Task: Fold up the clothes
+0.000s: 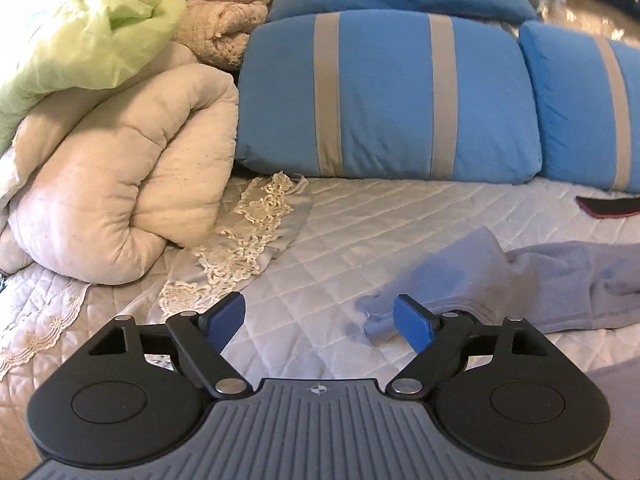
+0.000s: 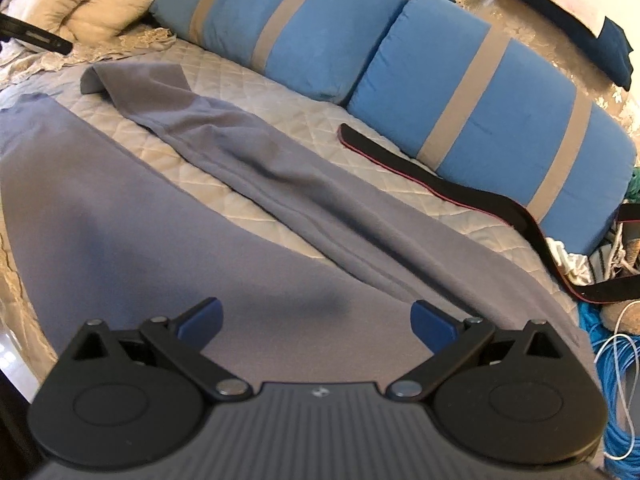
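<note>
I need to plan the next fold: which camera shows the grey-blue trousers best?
The right wrist view: the grey-blue trousers lie with both legs spread along the quilted bed. The left wrist view catches only one crumpled leg end.

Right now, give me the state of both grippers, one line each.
Left gripper: open, nothing between its pads; the grey-blue garment lies just beyond.
Right gripper: open, holding nothing, above the grey-blue garment.

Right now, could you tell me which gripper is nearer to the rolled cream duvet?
Left. The left gripper hovers just right of the cream duvet; the right gripper is over the grey garment, further off.
</note>
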Motion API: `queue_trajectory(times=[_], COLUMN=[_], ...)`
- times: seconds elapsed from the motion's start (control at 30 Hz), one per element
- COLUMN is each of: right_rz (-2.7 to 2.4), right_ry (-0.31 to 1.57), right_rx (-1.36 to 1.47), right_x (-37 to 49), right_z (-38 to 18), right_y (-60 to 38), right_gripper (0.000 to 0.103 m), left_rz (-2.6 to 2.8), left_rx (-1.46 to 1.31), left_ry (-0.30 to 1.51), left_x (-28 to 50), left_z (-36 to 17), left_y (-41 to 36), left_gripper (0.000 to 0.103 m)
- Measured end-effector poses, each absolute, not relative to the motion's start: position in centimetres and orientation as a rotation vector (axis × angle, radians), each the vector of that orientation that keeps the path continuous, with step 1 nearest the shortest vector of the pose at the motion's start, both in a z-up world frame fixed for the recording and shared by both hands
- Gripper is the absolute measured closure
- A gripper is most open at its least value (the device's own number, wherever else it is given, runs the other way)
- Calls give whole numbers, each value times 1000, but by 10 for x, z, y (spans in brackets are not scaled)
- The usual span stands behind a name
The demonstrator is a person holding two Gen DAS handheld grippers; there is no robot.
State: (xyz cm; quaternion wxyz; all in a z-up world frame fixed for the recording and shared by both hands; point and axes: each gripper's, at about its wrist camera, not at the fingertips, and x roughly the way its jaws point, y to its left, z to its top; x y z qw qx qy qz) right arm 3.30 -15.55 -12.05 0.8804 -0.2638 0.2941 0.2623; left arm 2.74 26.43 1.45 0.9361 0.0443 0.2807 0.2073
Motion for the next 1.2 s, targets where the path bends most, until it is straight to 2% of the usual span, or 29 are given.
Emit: queue_trajectory(times=[0.17,0.37,0.57,0.87,1.0,1.03,1.07,1.1,1.13,1.2], right_rz=[572,568,547,549,549,551,553,555,557,559], right_ry=[643,584,578,541,556,556,556,555,555,556], right_rx=[-521,-516,-485,-495,-490,-490,-490,-492,-494,-498], right_x=[31,20,22,21,24,23,23,23,22,22], right_z=[-121,-108,-99,-96,-97,-96,-96,-96,-96,-96], right_y=[-145,-141,-151,-167,-170,-170,-170,-170,-169,-168], right_gripper=[0,0,0,0,0,0,0,0,0,0], left_rz=[348,257,158,154,123,108,86,75,90,136], left_rx=[40,-63,-255,-750,-838,-850,-861,-856,-822,-661], left_ry=[564,602,646,732,725,731,746,769,791,786], left_x=[22,53,88,112,118,120,124,128,131,133], left_z=[26,12,-9,-53,-65,-67,-69,-70,-68,-58], left_y=[268,276,294,359,365,364,362,360,356,344], left_gripper=[22,22,22,23,25,31,61,97,101,102])
